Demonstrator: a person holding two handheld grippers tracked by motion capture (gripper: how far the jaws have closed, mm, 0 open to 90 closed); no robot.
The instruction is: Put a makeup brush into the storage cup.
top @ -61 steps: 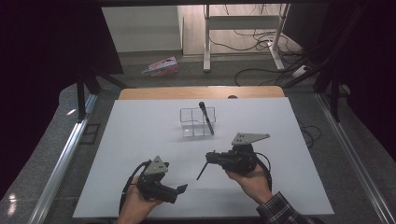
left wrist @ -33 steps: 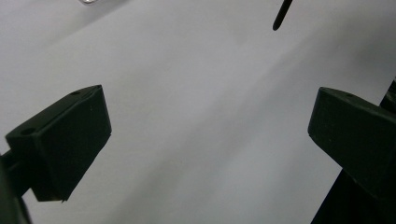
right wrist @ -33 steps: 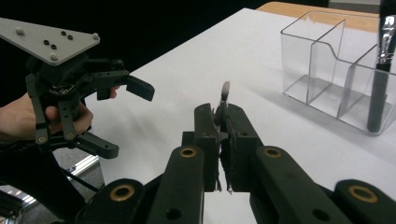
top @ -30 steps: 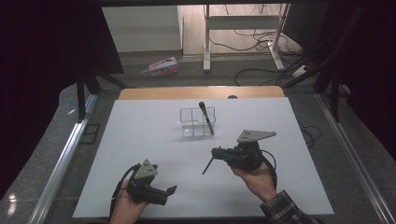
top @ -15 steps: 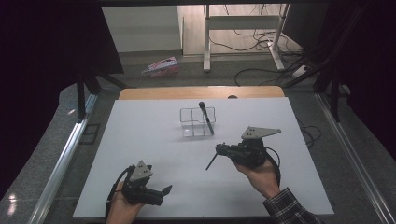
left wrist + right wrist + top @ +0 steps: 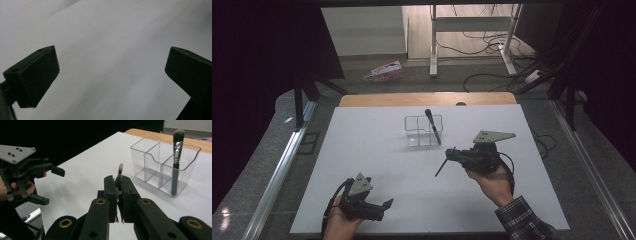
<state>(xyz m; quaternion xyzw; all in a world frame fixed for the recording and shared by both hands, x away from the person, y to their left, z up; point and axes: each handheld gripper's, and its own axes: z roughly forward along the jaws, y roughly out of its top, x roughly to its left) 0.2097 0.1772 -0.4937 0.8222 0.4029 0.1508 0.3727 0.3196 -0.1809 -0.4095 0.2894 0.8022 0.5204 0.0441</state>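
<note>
A clear three-compartment organizer [image 6: 417, 132] stands at the table's middle back, with a thick black makeup brush [image 6: 432, 125] upright in its right compartment [image 6: 178, 147]. My right gripper [image 6: 452, 153] hovers to the organizer's front right, shut on a thin brush [image 6: 441, 167] whose handle slants down to the left. In the right gripper view the thin brush's tip [image 6: 120, 168] pokes up between the closed jaws [image 6: 119, 181], with the organizer [image 6: 147, 162] just beyond. My left gripper [image 6: 384, 206] is low at the front left, open, with white table between its fingers [image 6: 37, 75].
The white table top [image 6: 362, 150] spreads wide around both hands. A wooden strip [image 6: 377, 100] runs along the back edge. Behind the table, the floor holds a pink box [image 6: 384, 71], cables [image 6: 492, 50] and a metal stand. An aluminium rail [image 6: 282, 165] borders the left side.
My left gripper has drawn back toward the front left edge of the table. My right gripper has drifted right and slightly farther back, still holding the thin brush.
</note>
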